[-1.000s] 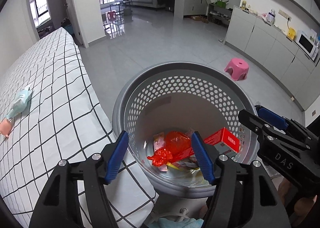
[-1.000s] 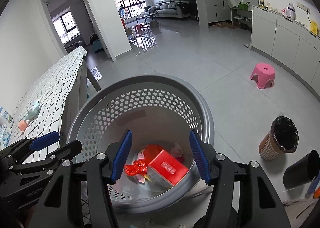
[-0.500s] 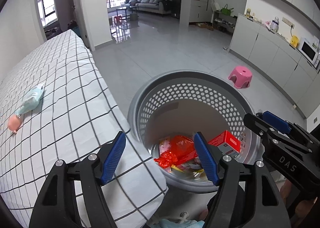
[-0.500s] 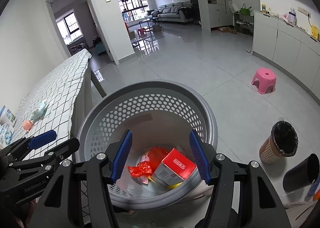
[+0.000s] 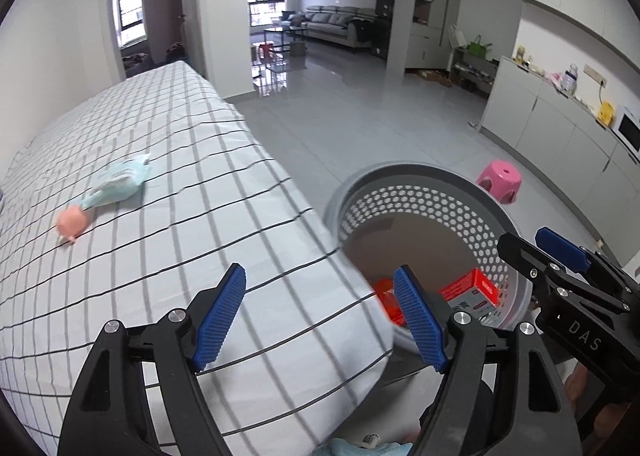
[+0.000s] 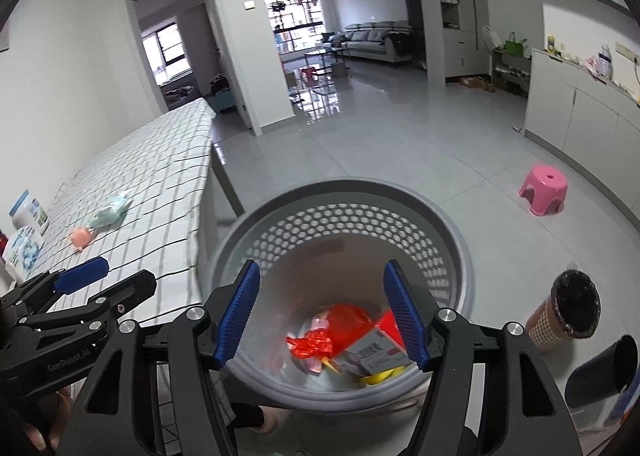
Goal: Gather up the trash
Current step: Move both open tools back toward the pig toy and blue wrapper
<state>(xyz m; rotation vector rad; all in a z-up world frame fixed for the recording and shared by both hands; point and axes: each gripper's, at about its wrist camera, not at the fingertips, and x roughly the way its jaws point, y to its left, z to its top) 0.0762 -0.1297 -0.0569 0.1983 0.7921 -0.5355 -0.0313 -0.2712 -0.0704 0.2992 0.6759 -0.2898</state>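
Note:
A grey perforated basket (image 6: pixel 348 196) stands on the floor by the checked table (image 5: pixel 160 196); it also shows in the left wrist view (image 5: pixel 404 172). It holds a red wrapper (image 6: pixel 316 344), a red-and-white box (image 6: pixel 372 352) and other scraps. A pale blue packet (image 5: pixel 116 186) and a pink lump (image 5: pixel 72 222) lie on the table's far left. My left gripper (image 5: pixel 320 316) is open and empty above the table's near corner. My right gripper (image 6: pixel 320 316) is open and empty above the basket.
A pink stool (image 6: pixel 544 190) stands on the grey floor to the right. A checked bin with a black liner (image 6: pixel 564 312) and a dark cylinder (image 6: pixel 604 372) stand right of the basket. White packs (image 6: pixel 24 224) sit at the table's left edge. Cabinets (image 5: pixel 560 128) line the right wall.
My left gripper has swung left, from above the basket to above the table corner. My right gripper has stayed above the basket, a little higher. Both stay open.

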